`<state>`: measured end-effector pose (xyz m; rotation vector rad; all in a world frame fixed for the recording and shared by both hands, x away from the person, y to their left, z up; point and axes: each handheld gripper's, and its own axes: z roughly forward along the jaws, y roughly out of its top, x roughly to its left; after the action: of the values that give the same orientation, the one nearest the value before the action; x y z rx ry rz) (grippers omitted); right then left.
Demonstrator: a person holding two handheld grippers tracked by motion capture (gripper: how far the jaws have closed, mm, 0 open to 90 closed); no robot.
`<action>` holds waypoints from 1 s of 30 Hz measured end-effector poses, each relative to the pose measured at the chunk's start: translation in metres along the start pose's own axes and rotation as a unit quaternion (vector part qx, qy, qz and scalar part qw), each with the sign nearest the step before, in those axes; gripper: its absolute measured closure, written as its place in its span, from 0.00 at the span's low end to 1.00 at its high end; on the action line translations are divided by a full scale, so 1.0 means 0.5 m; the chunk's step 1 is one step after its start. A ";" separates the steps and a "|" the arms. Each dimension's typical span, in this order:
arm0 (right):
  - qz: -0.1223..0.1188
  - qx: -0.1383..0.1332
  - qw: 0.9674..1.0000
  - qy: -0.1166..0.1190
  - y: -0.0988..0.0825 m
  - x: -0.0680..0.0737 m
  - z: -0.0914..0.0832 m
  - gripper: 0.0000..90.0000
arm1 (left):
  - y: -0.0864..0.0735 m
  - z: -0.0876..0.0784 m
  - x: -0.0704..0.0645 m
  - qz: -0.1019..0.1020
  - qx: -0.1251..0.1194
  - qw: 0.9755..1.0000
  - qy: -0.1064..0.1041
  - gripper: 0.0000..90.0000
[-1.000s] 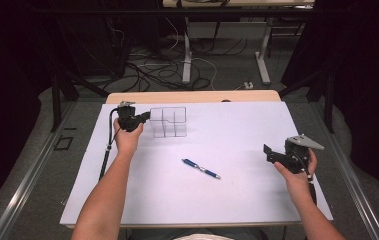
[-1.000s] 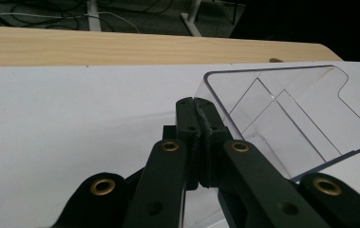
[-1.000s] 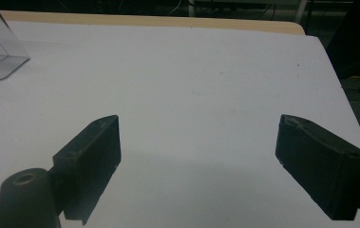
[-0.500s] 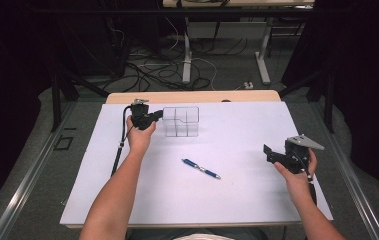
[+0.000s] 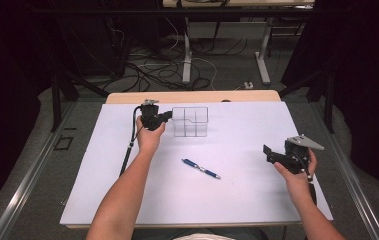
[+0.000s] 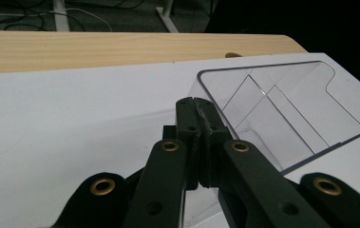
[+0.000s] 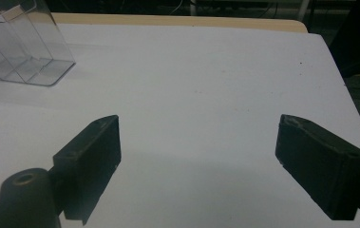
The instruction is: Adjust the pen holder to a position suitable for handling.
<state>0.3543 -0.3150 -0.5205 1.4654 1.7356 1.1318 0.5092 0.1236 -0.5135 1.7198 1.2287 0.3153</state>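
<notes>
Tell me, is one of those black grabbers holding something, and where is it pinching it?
Yes. The left gripper is shut on the clear box, pinching the thin side wall at its rim. The right gripper is open and holds nothing.

One clear plastic organizer [image 5: 191, 121] and one blue pen [image 5: 200, 168] sit on a single white sheet [image 5: 227, 200] covering one wooden table [image 5: 192, 96]. Two hand-held grippers are at work: the left gripper [image 5: 167, 117] and the right gripper [image 5: 268, 154]. The organizer's compartments cannot be counted with certainty from these angles.
</notes>
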 end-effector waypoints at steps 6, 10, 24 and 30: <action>0.000 0.000 1.000 0.000 0.000 0.000 0.000 0.16 | -0.004 0.009 -0.017 -0.001 0.006 1.000 -0.006 1.00; 0.000 0.000 1.000 0.001 0.000 0.000 0.001 0.16 | -0.006 0.013 -0.027 -0.003 0.008 1.000 -0.007 1.00; -0.002 0.000 1.000 0.001 0.001 0.001 0.001 0.16 | -0.005 -0.009 -0.028 -0.005 0.002 1.000 -0.014 0.91; -0.007 0.000 1.000 0.000 0.002 0.004 -0.001 0.17 | -0.006 -0.036 -0.033 -0.003 -0.008 1.000 -0.021 0.83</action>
<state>0.3541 -0.3132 -0.5192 1.4517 1.7420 1.1245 0.4879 0.1197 -0.5017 1.7010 1.1975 0.2843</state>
